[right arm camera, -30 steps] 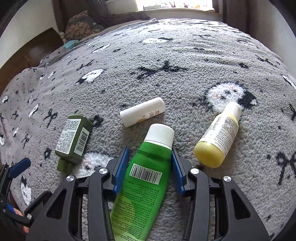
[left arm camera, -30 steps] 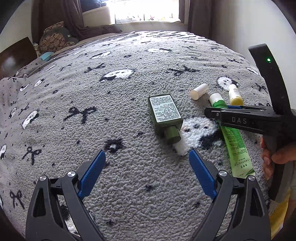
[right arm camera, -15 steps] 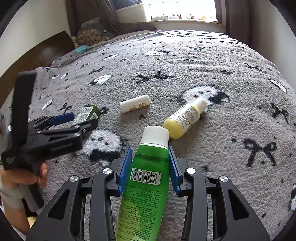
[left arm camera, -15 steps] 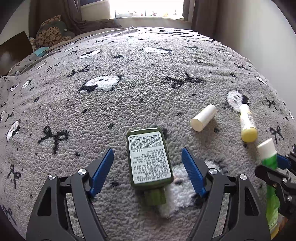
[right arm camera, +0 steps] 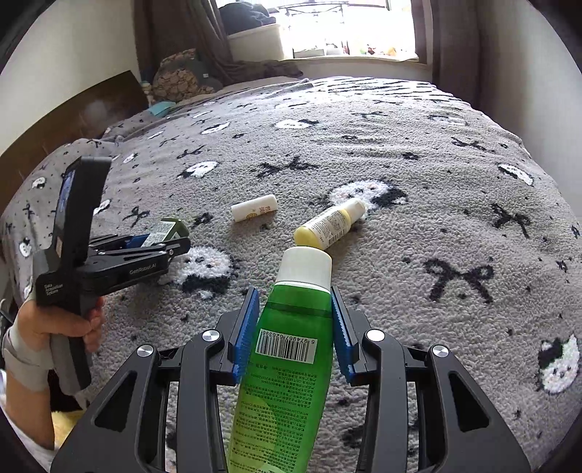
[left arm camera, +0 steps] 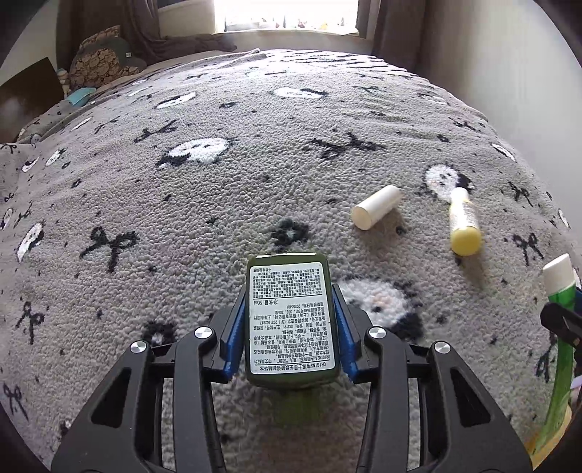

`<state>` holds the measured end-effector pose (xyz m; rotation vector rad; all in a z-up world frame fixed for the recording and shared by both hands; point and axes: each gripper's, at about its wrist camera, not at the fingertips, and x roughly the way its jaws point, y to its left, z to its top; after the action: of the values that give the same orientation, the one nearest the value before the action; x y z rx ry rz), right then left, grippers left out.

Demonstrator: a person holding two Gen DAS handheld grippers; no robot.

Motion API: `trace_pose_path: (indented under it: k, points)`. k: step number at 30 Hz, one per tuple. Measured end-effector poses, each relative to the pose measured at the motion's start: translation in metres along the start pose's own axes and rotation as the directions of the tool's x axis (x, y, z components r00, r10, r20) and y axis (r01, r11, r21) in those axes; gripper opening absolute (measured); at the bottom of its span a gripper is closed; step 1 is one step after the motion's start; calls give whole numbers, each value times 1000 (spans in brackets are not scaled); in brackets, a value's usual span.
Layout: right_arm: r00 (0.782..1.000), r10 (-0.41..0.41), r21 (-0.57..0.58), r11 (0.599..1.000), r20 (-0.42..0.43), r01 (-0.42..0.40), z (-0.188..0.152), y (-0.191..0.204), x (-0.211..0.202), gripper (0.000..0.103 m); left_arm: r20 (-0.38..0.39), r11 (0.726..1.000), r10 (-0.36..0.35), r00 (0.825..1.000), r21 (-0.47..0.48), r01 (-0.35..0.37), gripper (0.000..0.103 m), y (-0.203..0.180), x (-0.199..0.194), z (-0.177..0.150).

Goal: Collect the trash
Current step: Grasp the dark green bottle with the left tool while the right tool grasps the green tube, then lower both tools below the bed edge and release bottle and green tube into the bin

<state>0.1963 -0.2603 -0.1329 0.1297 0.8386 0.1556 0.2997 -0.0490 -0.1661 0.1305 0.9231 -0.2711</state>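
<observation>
Since half a second ago the left gripper (left arm camera: 289, 324) has closed in: its blue pads, then spread wide on either side of the dark green bottle (left arm camera: 289, 316), now press against both flanks of it, and the right gripper (right arm camera: 294, 331) has lifted further off the bed with its load.

Largest first: the grey blanket (left arm camera: 254, 163) with black bows and white cat faces covers the whole bed, running to the far window (right arm camera: 349, 25) and the curtains. At the far left a patterned cushion (right arm camera: 178, 78) sits by the headboard.

Next, the green tube (right arm camera: 287, 367) is clamped between the right gripper's pads, white cap pointing away, barcode facing up, held above the blanket in the near centre of the right wrist view; in the left wrist view it shows at the far right edge.

The dark green bottle lies label up between the left gripper's fingers, near and central, cap end toward the camera.

Smaller, the yellow bottle (left arm camera: 463, 222) lies on its side on the blanket to the right, beside a white cat face. Left of it, apart, the white stick (left arm camera: 376, 211) lies on its side. Both are free of either gripper.
</observation>
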Motion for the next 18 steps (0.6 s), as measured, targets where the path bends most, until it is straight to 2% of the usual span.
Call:
trace_pose_path:
  k: [4, 11, 18]
  points:
    - [1000, -4, -3, 1000, 30, 4, -4, -1, -24, 39, 48, 1000, -2, 999, 13, 2, 40, -11, -39, -11]
    - [995, 11, -32, 999, 104, -8, -18, 5, -82, 39, 89, 999, -29, 996, 26, 27, 40, -33, -99, -34]
    - [991, 28, -56, 998, 127, -21, -42, 8, -126, 39, 138, 998, -50, 989, 56, 43, 40, -56, -154, -70]
